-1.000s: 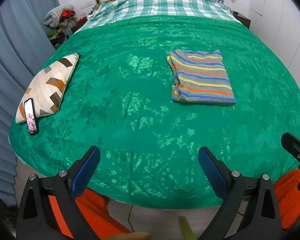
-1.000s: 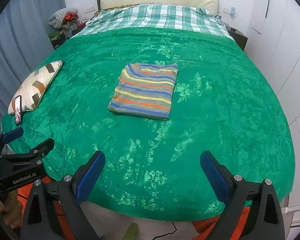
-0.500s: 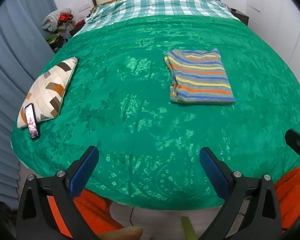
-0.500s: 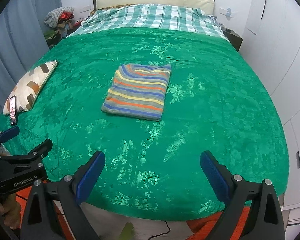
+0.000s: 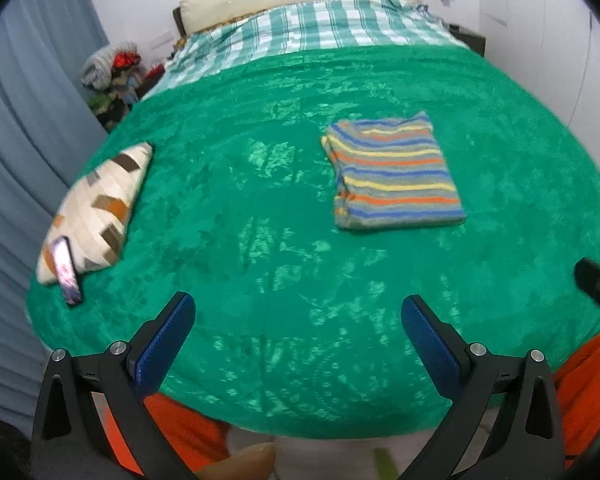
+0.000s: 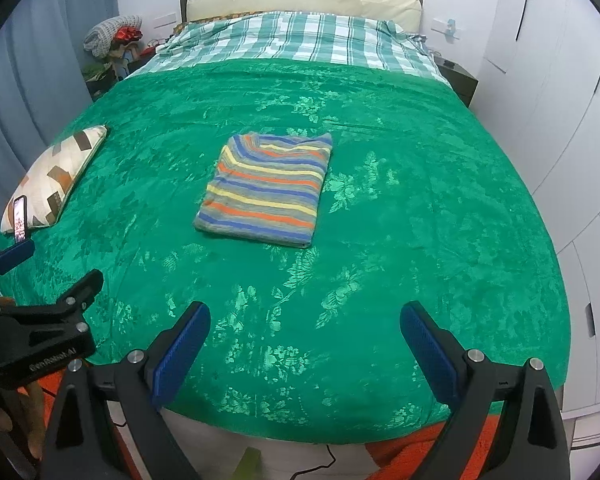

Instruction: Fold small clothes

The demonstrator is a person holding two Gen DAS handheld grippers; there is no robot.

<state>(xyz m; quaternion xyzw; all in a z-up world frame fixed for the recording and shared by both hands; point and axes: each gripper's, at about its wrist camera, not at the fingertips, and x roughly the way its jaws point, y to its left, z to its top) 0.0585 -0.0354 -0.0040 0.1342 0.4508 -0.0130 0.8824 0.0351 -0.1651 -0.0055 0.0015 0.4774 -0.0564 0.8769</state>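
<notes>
Striped garment (image 6: 266,190) lies folded mid-bed on the green blanket (image 6: 420,220), well beyond both spread-open, empty tools — its long axis runs near-to-far, and it sits right of the left gripper (image 5: 296,334), nearly ahead of the right gripper (image 6: 304,338).

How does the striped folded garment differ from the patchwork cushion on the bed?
The striped garment lies folded flat in the middle of the green bedspread; the cushion is puffed and sits at its left edge. The garment has blue, orange and yellow stripes; the cushion has brown patches on cream. A phone leans on the cushion; nothing touches the garment. Both rest on the bedspread.
</notes>
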